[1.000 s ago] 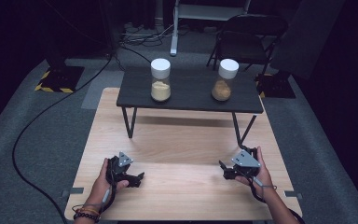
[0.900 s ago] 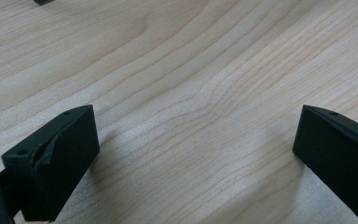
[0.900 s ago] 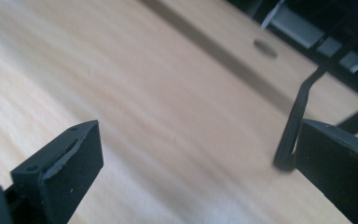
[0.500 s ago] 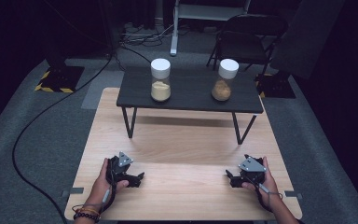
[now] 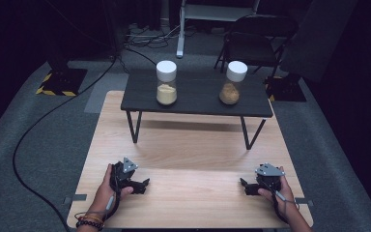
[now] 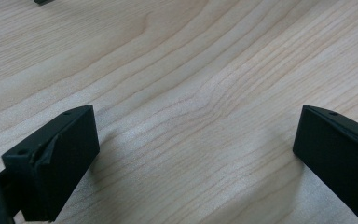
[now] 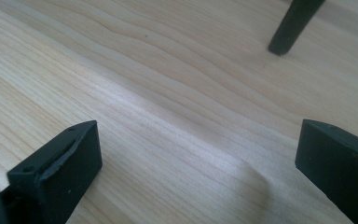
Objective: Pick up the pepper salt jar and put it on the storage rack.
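Two clear jars with white lids stand on a small black table point(image 5: 198, 104) at the far end of the wooden tabletop point(image 5: 188, 145). The left jar point(image 5: 166, 83) holds pale yellow powder; the right jar point(image 5: 233, 83) holds browner powder. My left gripper point(image 5: 143, 185) rests low on the wood near the front left, open, its jaws wide apart over bare wood point(image 6: 196, 112). Near the front right, my right gripper point(image 5: 245, 186) also sits on the wood, open with nothing between its jaws point(image 7: 196, 140).
A thin black leg point(image 7: 291, 25) of the small table rises ahead of the right gripper. Beyond the table are a folding chair point(image 5: 256, 38), cables on the grey carpet point(image 5: 38, 130) and a yellow-black striped base point(image 5: 60, 79).
The right gripper has moved toward the front edge and down onto the wood. The left gripper has stayed put.
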A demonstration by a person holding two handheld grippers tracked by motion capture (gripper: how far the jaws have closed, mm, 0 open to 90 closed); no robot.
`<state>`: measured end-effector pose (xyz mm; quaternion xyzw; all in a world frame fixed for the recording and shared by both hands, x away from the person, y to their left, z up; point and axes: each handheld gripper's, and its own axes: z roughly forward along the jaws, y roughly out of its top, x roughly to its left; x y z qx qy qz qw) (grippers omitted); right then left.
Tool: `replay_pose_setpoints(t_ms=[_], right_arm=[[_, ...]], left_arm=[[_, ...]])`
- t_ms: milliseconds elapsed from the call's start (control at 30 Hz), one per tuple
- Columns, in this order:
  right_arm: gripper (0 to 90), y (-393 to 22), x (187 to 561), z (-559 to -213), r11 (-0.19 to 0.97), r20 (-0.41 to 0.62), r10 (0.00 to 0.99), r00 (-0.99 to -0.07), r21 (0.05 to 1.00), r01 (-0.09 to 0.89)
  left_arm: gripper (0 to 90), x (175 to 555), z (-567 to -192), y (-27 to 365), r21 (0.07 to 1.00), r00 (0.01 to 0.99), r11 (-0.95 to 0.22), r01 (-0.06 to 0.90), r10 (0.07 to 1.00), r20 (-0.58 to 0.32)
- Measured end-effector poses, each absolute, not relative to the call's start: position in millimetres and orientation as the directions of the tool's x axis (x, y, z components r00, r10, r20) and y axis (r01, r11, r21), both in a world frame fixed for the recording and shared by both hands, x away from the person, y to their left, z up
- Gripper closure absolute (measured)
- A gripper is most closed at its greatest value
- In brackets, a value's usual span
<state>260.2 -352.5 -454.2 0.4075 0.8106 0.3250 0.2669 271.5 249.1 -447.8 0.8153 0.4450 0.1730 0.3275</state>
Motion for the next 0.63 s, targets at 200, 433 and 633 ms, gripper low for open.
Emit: replay_pose_setpoints(t_ms=[200,433,633], right_arm=[[0.3,-363.3,267.3,-451.5,0.415,-0.108,0.852,-0.512,0.737,0.534],[0.3,-375.0,276.7,-448.8,0.373,-0.029,0.859,-0.512,0.721,0.584],[0.0,-380.4,279.3,-448.5,0.359,-0.011,0.863,-0.505,0.717,0.598]], left_arm=[[0.5,271.8,-447.9,249.5,0.689,0.546,-0.391,0.611,0.838,-0.01],[0.5,271.9,-447.9,249.5,0.689,0.546,-0.391,0.611,0.837,-0.01],[0.5,272.1,-447.8,249.7,0.688,0.548,-0.393,0.61,0.836,-0.008]])
